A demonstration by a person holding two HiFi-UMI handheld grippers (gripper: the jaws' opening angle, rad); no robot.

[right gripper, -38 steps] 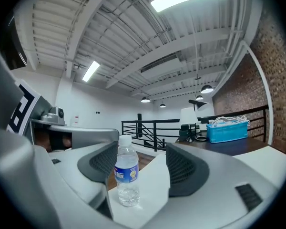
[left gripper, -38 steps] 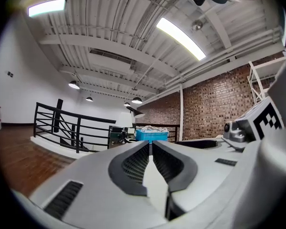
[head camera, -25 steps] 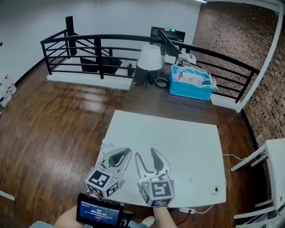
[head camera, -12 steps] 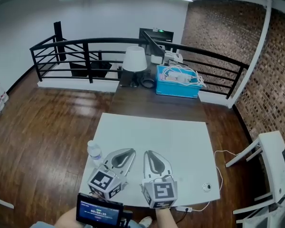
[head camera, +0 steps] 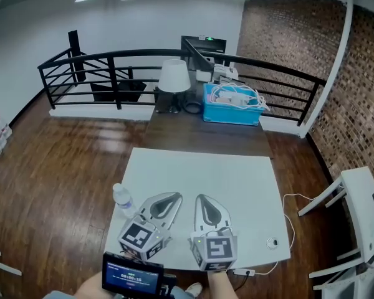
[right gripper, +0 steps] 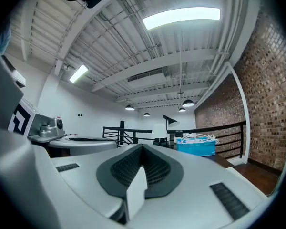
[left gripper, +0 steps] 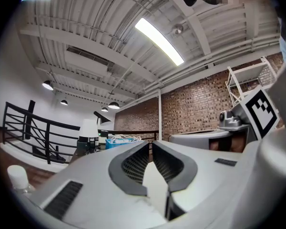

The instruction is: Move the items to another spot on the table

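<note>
A small clear bottle with a white cap (head camera: 121,198) stands at the left edge of the white table (head camera: 237,185); its cap (left gripper: 18,175) shows low left in the left gripper view. A small round item (head camera: 273,243) lies near the table's front right corner. Both grippers hover side by side over the front of the table, pointing away from me. My left gripper (head camera: 177,195) (left gripper: 150,143) is shut with nothing in it, just right of the bottle. My right gripper (head camera: 199,197) (right gripper: 142,146) is also shut and holds nothing.
Behind the white table stands a dark table (head camera: 193,132) with a white lamp (head camera: 174,76) and a blue bin of cables (head camera: 232,111). A black railing (head camera: 106,67) runs behind it. A white rack (head camera: 361,204) stands at the right, and a cable (head camera: 288,205) hangs off the table's right edge.
The right gripper's jaws have closed from wide apart to touching. The head view has shifted, and the bottle now shows at the table's left edge.
</note>
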